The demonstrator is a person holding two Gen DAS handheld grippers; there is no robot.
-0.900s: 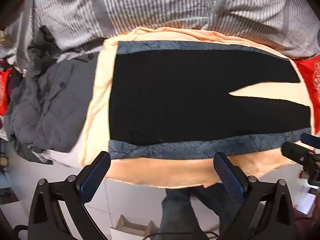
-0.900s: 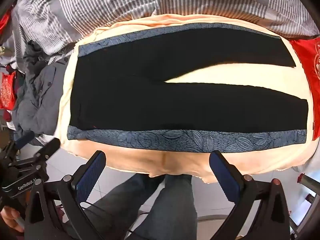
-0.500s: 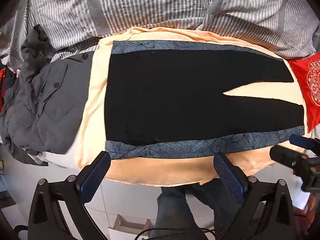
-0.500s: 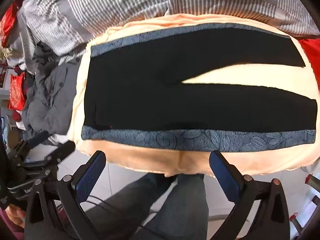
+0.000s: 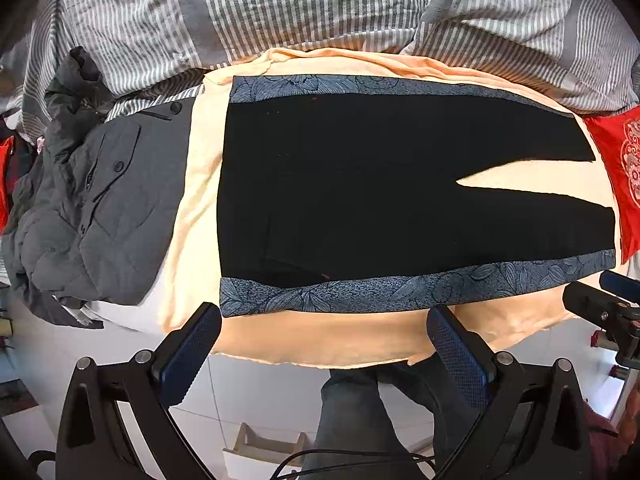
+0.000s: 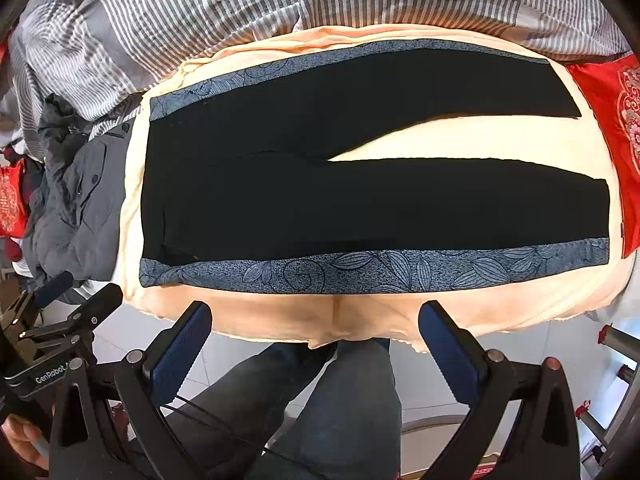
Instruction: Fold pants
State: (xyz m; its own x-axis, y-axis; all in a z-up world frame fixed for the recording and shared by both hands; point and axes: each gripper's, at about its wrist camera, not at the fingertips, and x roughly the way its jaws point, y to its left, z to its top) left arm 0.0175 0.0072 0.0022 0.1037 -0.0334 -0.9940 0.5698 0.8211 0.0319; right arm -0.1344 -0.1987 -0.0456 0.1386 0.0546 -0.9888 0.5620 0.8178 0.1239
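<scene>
The black pants with blue leaf-patterned side stripes (image 5: 360,184) lie spread flat across the middle of both frames on a peach-coloured blanket (image 5: 352,336) that covers the bed, waistband toward the left of the frame and the 2 legs running to the right with a narrow wedge of blanket showing between them. No fold is visible yet, so the task looks to be at its start: the smoothing seems done, and every fold is left. The left tool (image 5: 324,344) hangs at the bottom of its frame just short of the near striped edge, jaws wide apart and holding nothing; the right tool (image 6: 316,340) sits likewise, wide open and empty, below the near leg. Around the pants, a grey quilted jacket (image 5: 100,208) is heaped at the left just beside the waistband, a grey-and-white striped duvet (image 5: 320,4) fills the top, and a red embroidered cloth (image 5: 620,168) lies at the right edge by the cuffs. Nothing rests on the pants themselves; the jacket looks like the closest crowding.
</scene>
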